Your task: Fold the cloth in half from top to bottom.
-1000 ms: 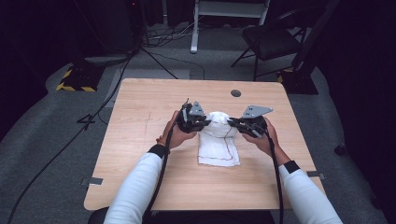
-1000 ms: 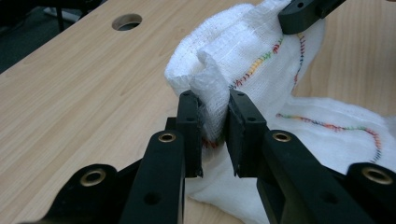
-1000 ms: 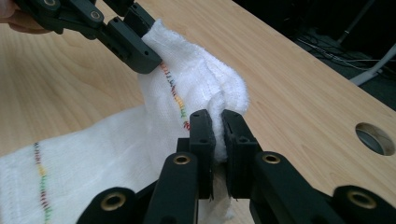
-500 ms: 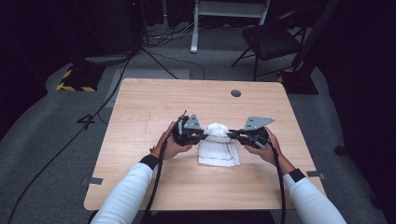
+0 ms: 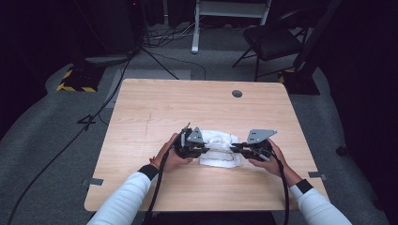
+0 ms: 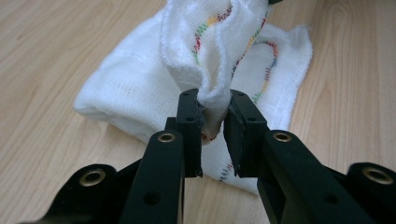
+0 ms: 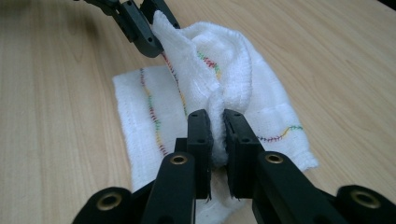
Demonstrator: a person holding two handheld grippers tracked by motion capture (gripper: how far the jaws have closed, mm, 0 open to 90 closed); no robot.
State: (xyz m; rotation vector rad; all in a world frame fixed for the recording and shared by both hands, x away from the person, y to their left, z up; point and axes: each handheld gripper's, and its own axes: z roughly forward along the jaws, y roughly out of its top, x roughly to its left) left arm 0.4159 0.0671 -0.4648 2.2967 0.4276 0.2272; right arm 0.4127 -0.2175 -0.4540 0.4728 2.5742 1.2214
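1. Lying near the middle of the tabletop (image 5: 155, 108), toward the person's edge: a white cloth (image 5: 218, 144) with a multicoloured stitched line along its hem, partly flat on the wood and partly lifted into a bunched fold.
2. Pinching that fold from the left: left gripper (image 6: 215, 122), jaws nearly closed on a gathered edge of the cloth, which bulges up from between them and rises as a curled ridge.
3. Pinching it from the right: right gripper (image 7: 217, 133), jaws drawn close together on another gathered bit of the same fold, fabric squeezed in the narrow gap.
4. Seen in the right gripper view at the upper left: the other gripper's dark jaws, clamped on the far end of the raised ridge.
5. Seen from above: left gripper (image 5: 202, 149) and right gripper (image 5: 236, 148) facing each other across the cloth, each held low by a hand, left hand (image 5: 172, 155) and right hand (image 5: 269, 161), both in white sleeves.
6. Resting flat beneath the raised part: the lower layer of cloth, touching the wood.
7. Standing on the floor beyond the tabletop: a dark chair (image 5: 272, 42), with cables (image 5: 155, 56) trailing nearby.
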